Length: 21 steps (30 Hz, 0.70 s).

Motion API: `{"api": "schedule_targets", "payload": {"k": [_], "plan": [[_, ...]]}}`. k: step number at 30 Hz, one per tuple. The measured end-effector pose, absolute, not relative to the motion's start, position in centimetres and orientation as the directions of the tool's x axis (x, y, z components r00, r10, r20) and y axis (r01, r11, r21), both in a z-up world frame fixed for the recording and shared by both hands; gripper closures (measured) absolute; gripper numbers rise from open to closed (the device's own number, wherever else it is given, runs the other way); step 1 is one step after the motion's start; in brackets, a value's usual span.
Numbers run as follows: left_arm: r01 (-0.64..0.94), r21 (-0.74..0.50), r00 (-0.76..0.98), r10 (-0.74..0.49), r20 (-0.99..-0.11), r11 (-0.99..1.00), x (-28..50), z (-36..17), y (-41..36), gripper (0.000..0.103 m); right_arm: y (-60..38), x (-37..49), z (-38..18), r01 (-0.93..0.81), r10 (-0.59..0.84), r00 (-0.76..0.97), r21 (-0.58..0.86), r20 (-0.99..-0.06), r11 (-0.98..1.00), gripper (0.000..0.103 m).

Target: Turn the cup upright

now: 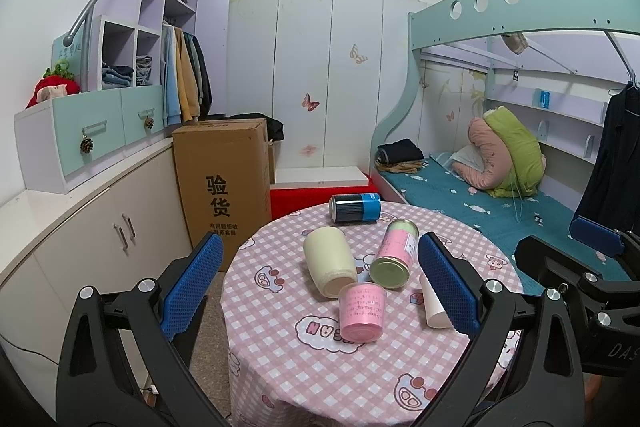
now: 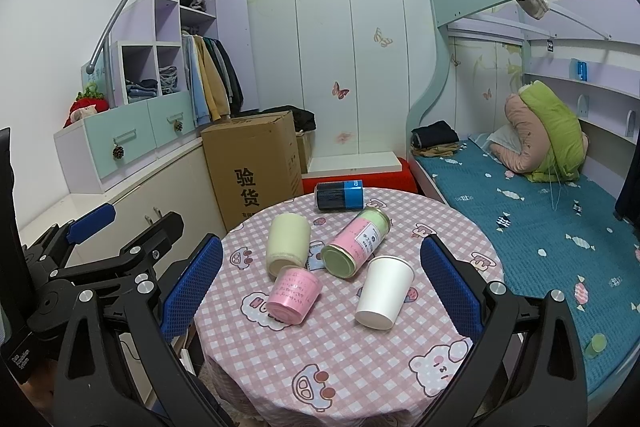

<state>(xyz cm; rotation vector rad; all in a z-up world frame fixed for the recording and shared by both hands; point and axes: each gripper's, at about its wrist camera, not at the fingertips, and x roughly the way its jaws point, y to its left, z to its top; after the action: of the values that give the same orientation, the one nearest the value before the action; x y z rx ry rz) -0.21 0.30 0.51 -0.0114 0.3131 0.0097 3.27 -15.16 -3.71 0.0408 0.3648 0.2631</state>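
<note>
1. Grippers first: the left gripper point(image 1: 320, 291) and the right gripper point(image 2: 322, 287) both hang short of the round tabletop point(image 2: 348, 359) with jaws spread wide and nothing between the blue pads.
2. Nearest the right gripper is the white paper cup point(image 2: 384, 293), standing mouth down, wide rim on the cloth, slightly right of frame centre in the right wrist view. In the left wrist view it is mostly hidden behind that gripper's right finger.
3. I judge the right gripper better placed. Close gently across the middle of the cup wall, since thin paper will likely crush, lift it off the cloth, roll the wrist over, and set the base down flat.
4. Just left of it, the pink cup point(image 2: 294, 295) sits close, and a pink-and-green can point(image 2: 356, 241) lies on its side just behind; a wide sweep could knock either.
5. Further back lie a cream cup point(image 2: 288, 243) on its side and a dark blue can point(image 2: 340, 195) near the far edge.
6. Pink checked cloth covers the tabletop and may slide.
7. Beyond: a cardboard box point(image 2: 256, 167) at left centre, a bunk bed point(image 2: 532, 211) at right, pale wardrobe doors point(image 2: 348, 67) at the back.
</note>
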Motion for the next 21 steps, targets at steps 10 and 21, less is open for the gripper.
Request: {"api": "schedule_targets", "payload": {"k": [10, 21], "plan": [[-0.010, -0.009, 0.951, 0.007, -0.308, 1.000, -0.22, 0.58, 0.28, 0.005, -15.19, 3.29, -3.70, -0.247, 0.262, 0.900, 0.089, -0.347, 0.965, 0.007], [-0.012, -0.007, 0.951, 0.009, -0.308, 1.000, -0.21, 0.58, 0.22, 0.005, -15.23, 3.33, -3.68, -0.248, 0.264, 0.900, 0.091, -0.348, 0.965, 0.007]]}}
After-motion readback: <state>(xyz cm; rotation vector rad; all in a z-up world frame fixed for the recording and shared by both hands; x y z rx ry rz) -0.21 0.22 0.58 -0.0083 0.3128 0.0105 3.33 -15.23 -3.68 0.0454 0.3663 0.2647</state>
